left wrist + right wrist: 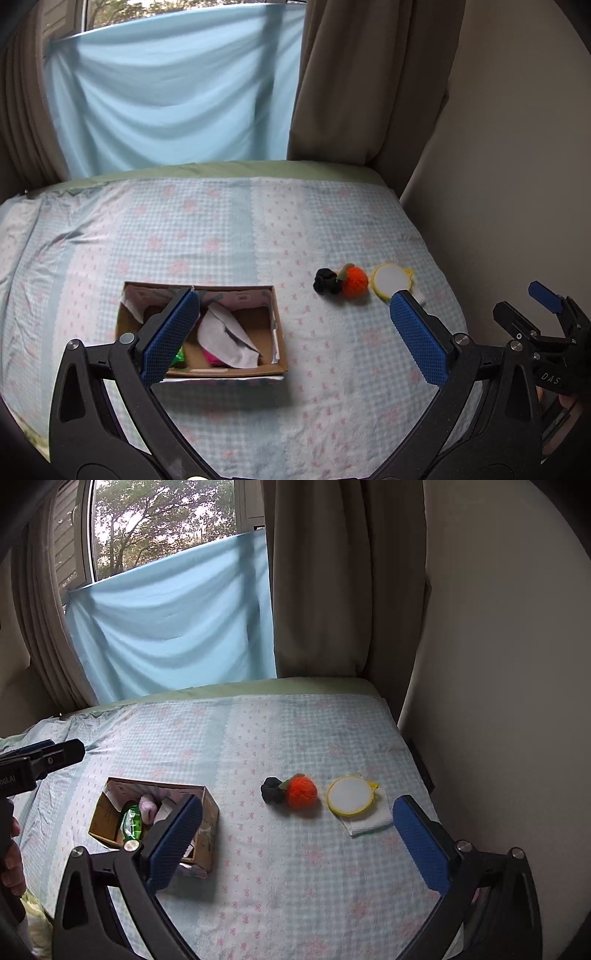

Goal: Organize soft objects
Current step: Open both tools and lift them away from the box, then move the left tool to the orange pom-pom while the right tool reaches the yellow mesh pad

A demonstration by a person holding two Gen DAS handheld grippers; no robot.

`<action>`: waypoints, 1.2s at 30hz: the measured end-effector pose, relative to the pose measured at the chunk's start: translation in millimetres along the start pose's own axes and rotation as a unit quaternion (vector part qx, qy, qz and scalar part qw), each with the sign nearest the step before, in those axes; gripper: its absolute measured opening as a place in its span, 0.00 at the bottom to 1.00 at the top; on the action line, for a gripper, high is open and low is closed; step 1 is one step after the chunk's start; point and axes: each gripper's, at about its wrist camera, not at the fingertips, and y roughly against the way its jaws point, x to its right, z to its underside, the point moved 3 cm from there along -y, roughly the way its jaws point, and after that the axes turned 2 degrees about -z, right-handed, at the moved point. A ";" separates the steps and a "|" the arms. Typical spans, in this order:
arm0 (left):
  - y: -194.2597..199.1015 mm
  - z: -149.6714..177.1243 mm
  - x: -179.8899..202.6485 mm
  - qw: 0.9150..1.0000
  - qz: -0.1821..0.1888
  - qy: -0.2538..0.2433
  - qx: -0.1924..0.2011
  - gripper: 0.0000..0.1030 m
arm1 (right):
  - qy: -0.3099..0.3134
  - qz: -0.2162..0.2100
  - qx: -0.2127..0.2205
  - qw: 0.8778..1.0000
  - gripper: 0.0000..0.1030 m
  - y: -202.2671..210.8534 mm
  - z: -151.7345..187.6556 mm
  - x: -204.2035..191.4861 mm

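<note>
An open cardboard box point(229, 372) lies on the bed at the left, holding a white cloth point(225, 336), something pink point(214, 359) and a green item point(132, 821). To its right, loose on the cover, sit a black scrunchie point(327, 281), an orange pom-pom fruit point(355, 282) and a round white pad with a yellow rim point(390, 280), which rests on a small white cloth point(369, 823). My left gripper point(295, 332) hovers open above the box's right side, nothing held. My right gripper point(297, 843) is open over the cover, in front of the loose items.
A blue-and-pink checked cover point(295, 886) spreads over the bed. A wall point(498, 701) runs close along the right, with curtains point(317, 590) and a pale blue sheet point(173, 635) at the far end. A hand point(11, 860) shows at the left edge.
</note>
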 end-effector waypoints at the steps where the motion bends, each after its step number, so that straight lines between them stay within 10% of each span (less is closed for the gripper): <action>1: -8.6 -1.5 11.5 1.000 0.001 -0.001 0.000 1.00 | 0.003 -0.005 -0.003 1.000 1.00 -7.1 -0.1 11.1; 20: -273.5 21.7 141.0 0.988 0.037 -0.119 -0.092 1.00 | -0.021 -0.068 -0.078 0.994 0.89 -210.0 34.1 160.5; 36: -425.8 79.8 159.6 0.973 0.026 -0.183 -0.139 0.84 | -0.069 -0.076 -0.126 0.987 0.60 -352.9 93.7 170.2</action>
